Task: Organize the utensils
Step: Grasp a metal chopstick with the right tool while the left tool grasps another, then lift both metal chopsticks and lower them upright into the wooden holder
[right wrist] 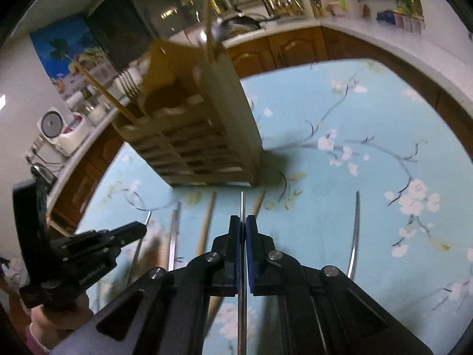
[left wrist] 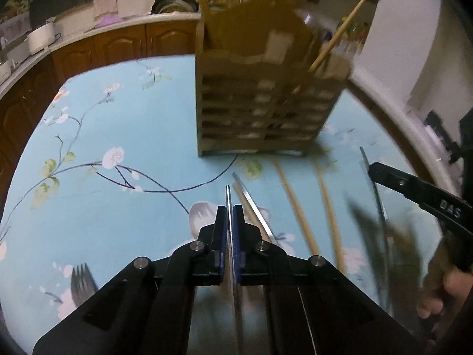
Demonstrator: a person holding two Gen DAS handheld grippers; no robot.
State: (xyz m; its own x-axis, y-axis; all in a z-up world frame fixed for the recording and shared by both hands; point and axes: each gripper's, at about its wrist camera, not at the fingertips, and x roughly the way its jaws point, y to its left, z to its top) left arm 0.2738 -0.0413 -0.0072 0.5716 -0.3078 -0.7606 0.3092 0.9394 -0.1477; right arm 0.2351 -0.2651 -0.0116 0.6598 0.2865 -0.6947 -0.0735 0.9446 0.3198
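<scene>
On the left of the left wrist view, a dark fork (left wrist: 82, 281) lies on the blue flowered desk (left wrist: 118, 124). In the middle, the left gripper (left wrist: 230, 216) is squeezed tight on a thin metal stick (left wrist: 228, 198), which pokes out past its tips. Just beside it lies another metal stick (left wrist: 251, 201), then two wooden chopsticks (left wrist: 295, 210). Behind them stands the wooden holder (left wrist: 260, 109), with a wooden chopstick (left wrist: 340, 29) leaning out of its top. On the far right the right gripper (left wrist: 373, 171) comes in from the side, and white letters on it read "DAS".

In the right wrist view, the left gripper (right wrist: 142, 229) shows at the far left, held by a hand (right wrist: 59, 322). Its small writing is too blurred to read. The wooden holder (right wrist: 201, 136) stands at the far side. Only this view shows fork tips (right wrist: 131, 84) sticking out of the holder. The right gripper (right wrist: 242, 224) is pinched shut on a thin metal stick (right wrist: 242, 204). Further right a curved metal stick (right wrist: 354, 236) lies alone on the desk (right wrist: 369, 112).
</scene>
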